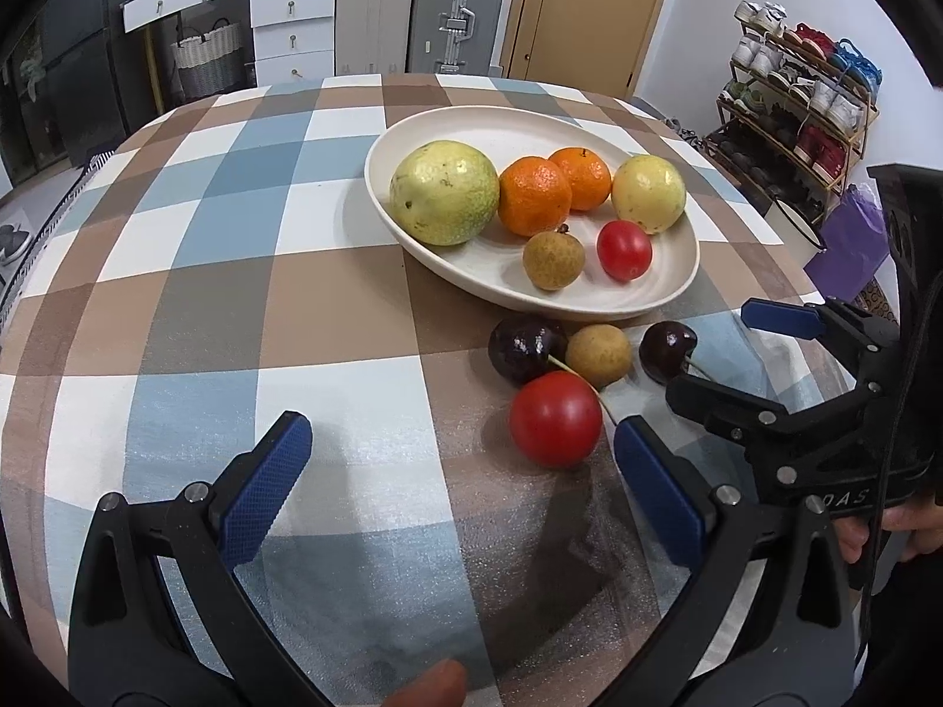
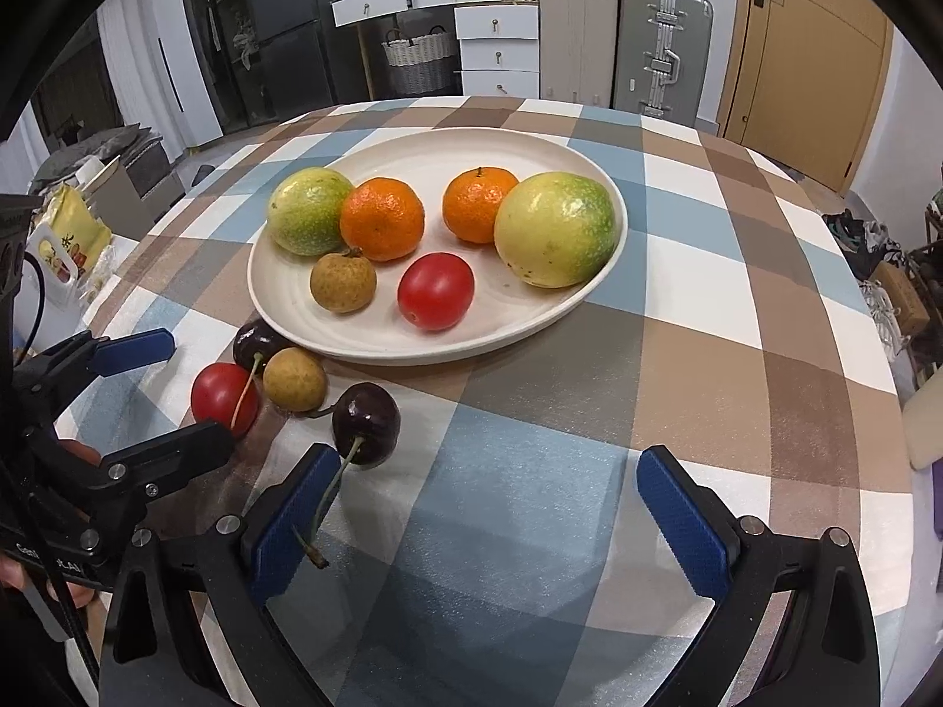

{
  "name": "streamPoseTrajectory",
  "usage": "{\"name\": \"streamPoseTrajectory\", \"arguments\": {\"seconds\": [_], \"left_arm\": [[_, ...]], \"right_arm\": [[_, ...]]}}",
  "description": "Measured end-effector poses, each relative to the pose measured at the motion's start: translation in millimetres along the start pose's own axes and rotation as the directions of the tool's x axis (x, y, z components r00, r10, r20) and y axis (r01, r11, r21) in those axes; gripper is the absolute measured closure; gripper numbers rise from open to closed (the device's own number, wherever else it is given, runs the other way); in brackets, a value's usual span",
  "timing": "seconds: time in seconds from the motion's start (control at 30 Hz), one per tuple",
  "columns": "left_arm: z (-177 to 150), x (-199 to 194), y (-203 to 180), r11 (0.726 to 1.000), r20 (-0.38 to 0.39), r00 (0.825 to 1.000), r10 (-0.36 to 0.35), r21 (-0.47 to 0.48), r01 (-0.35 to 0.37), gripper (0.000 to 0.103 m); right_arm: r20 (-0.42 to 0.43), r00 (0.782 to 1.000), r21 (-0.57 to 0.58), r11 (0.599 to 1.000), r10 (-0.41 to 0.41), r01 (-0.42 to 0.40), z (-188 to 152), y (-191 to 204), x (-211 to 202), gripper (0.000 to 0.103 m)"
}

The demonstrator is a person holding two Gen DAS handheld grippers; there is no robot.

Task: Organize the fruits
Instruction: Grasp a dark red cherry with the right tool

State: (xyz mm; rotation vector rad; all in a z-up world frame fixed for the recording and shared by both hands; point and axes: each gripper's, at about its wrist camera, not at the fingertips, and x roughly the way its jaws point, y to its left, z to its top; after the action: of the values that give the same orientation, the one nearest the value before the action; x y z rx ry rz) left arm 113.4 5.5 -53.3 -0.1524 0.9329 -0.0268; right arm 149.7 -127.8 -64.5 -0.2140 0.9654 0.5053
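Observation:
A cream plate [image 1: 672, 288] [image 2: 277, 288] on the checked tablecloth holds two green-yellow fruits, two oranges, a longan and a red tomato. In front of it on the cloth lie a red tomato [image 1: 555, 419] [image 2: 224, 396], a longan [image 1: 598, 354] [image 2: 293, 379] and two dark cherries [image 1: 526, 349] [image 1: 666, 350] [image 2: 365, 421]. My left gripper [image 1: 465, 453] is open, its right finger beside the loose tomato. My right gripper [image 2: 489, 489] is open, its left finger by the near cherry's stem. Each gripper shows at the edge of the other's view [image 1: 737, 347] [image 2: 177, 389].
The table's far and side edges curve around the plate. Beyond stand drawers, two suitcases [image 2: 625, 35], a basket, a wooden door and a shoe rack [image 1: 795, 112]. A yellow bag [image 2: 65, 247] sits off the table's left side.

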Motion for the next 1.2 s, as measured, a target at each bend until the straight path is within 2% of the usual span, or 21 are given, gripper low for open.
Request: {"name": "streamPoseTrajectory", "arguments": {"seconds": [0.33,0.5,0.7,0.77,0.93,0.97,1.07,1.2], "left_arm": [[-0.2,1.1,-1.4,1.000,0.005,1.000,-0.006,0.008,0.005,0.001],[-1.3,-0.4,-0.1,1.000,0.008,1.000,-0.011,0.006,0.011,0.001],[-1.3,-1.2,0.4,1.000,0.011,1.000,-0.018,0.001,0.018,0.001],[-1.9,-1.8,0.8,1.000,0.012,1.000,-0.020,0.001,0.020,0.001],[-2.5,-2.5,-0.9,1.000,0.011,1.000,-0.029,0.008,0.029,0.001],[-3.1,-2.8,-1.3,0.999,0.011,0.999,-0.031,0.013,0.031,0.001],[-3.8,-3.6,-3.8,0.999,0.013,0.999,-0.039,0.028,0.039,0.006],[-4.7,-5.4,-5.4,0.997,0.018,0.998,-0.062,0.037,0.061,0.012]], "right_arm": [[0.020,1.000,-0.033,0.999,-0.002,0.002,2.1,13.2,1.5,0.003],[0.037,0.999,-0.043,0.999,-0.002,0.004,1.2,16.0,-1.9,0.022],[0.052,0.998,-0.046,0.998,0.039,-0.037,-1.4,14.4,-7.2,0.040],[0.056,0.997,-0.053,0.997,0.053,-0.050,-2.4,15.4,-8.8,0.049],[0.068,0.994,-0.097,0.992,0.083,-0.076,-3.6,23.5,-12.4,0.055],[0.065,0.994,-0.101,0.991,0.091,-0.085,-3.7,25.0,-12.1,0.060],[0.056,0.995,-0.112,0.990,0.088,-0.081,-4.4,28.5,-11.1,0.067],[0.060,0.994,-0.103,0.991,0.094,-0.088,-4.1,26.6,-11.6,0.071]]}}
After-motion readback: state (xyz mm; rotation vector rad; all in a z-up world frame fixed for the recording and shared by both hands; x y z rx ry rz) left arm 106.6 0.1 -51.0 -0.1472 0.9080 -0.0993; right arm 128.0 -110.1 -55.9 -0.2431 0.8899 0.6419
